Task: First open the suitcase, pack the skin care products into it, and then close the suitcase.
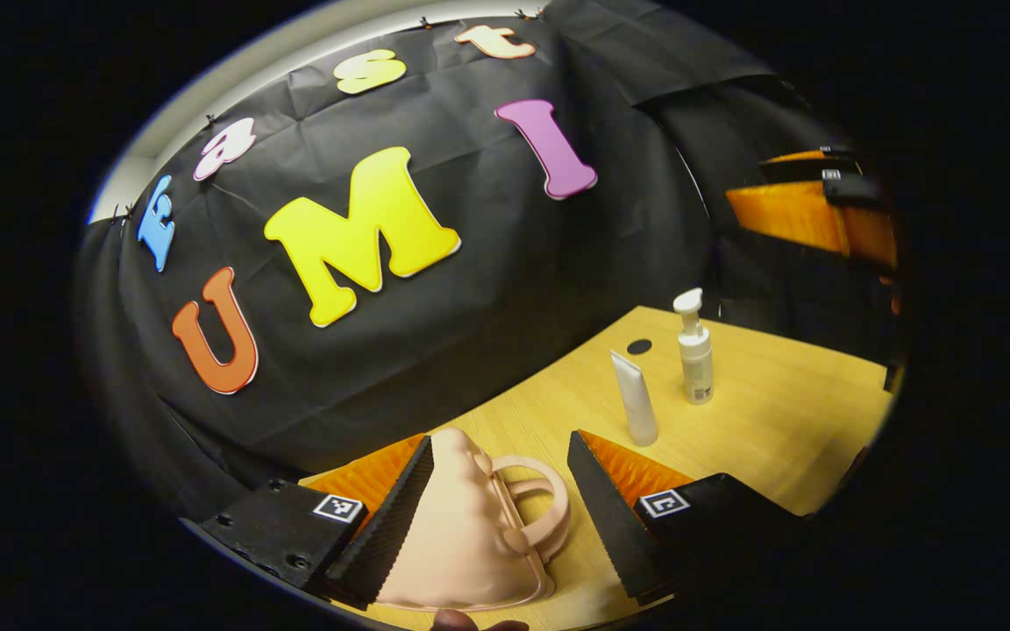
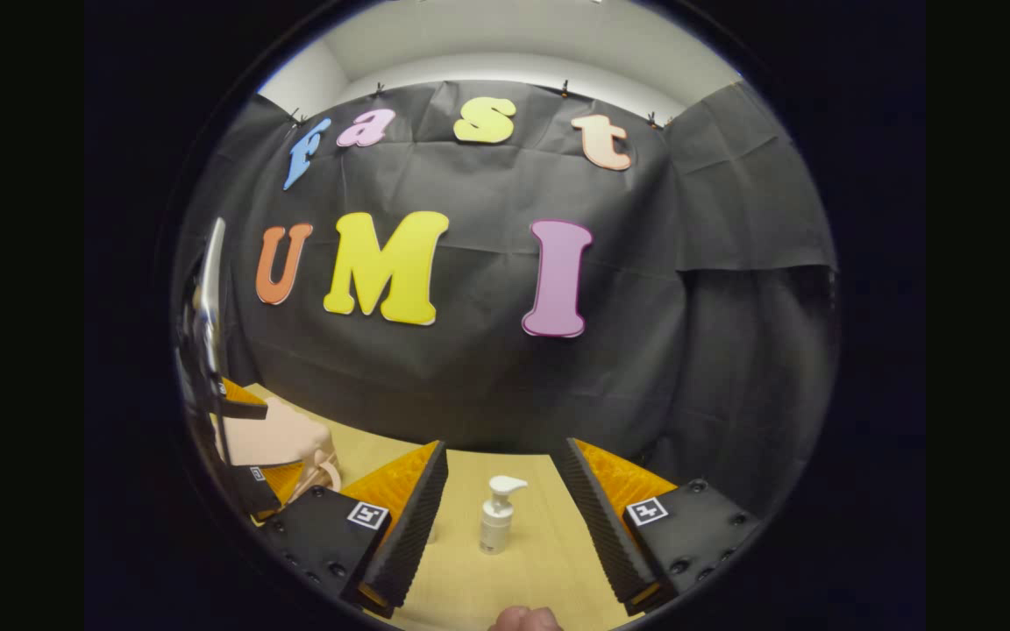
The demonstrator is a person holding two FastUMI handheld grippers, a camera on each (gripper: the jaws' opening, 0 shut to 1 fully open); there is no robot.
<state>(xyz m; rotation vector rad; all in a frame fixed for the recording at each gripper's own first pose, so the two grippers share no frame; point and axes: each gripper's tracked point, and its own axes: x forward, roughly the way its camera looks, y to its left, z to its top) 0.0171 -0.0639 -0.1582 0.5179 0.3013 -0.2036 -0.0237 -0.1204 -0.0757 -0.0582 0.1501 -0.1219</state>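
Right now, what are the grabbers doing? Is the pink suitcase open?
Left gripper open around closed suitcase. Right gripper open, facing pump bottle. Tube stands beside the bottle. Nothing in the way.

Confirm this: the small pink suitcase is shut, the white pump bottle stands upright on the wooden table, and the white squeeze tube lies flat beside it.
One thing is wrong. The white squeeze tube does not lie flat; it stands upright on its cap, as the left gripper view shows. The rest holds: the small pink suitcase is shut, and the white pump bottle stands upright on the wooden table beside the tube.
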